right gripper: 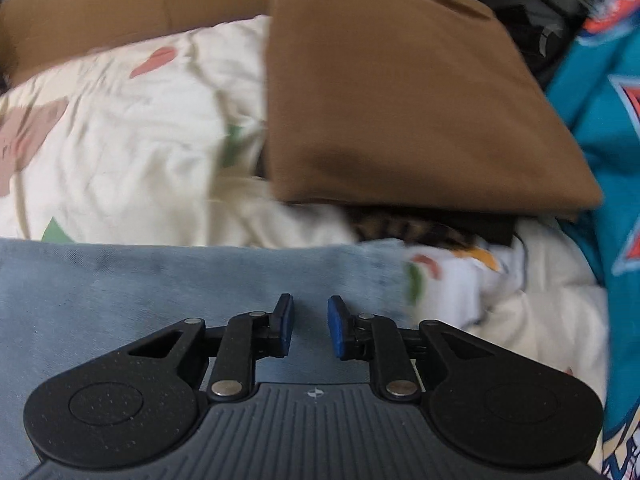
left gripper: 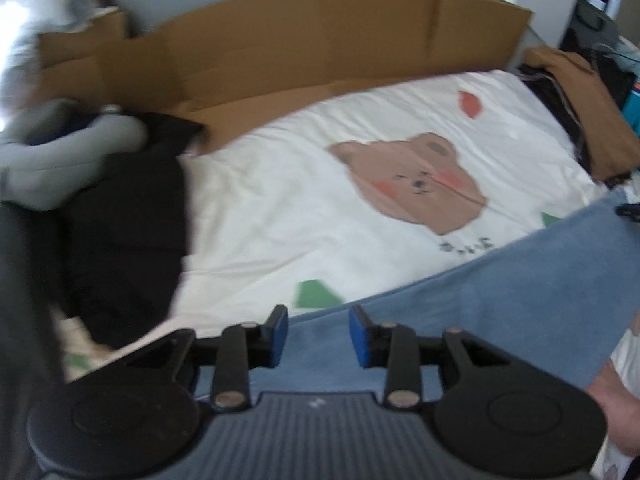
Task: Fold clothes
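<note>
A light blue garment lies flat across the near side of a white bear-print bedspread. My left gripper hovers over the garment's upper edge, its blue pads apart with nothing between them. In the right wrist view the same blue garment fills the lower left, and my right gripper stands above it near its right end, jaws a little apart and holding nothing. A folded brown garment rests on a small stack just beyond.
Brown cardboard lines the far side of the bed. A black garment and a grey padded item lie at the left. A teal jersey lies at the right edge, next to dark bags. A hand shows at lower right.
</note>
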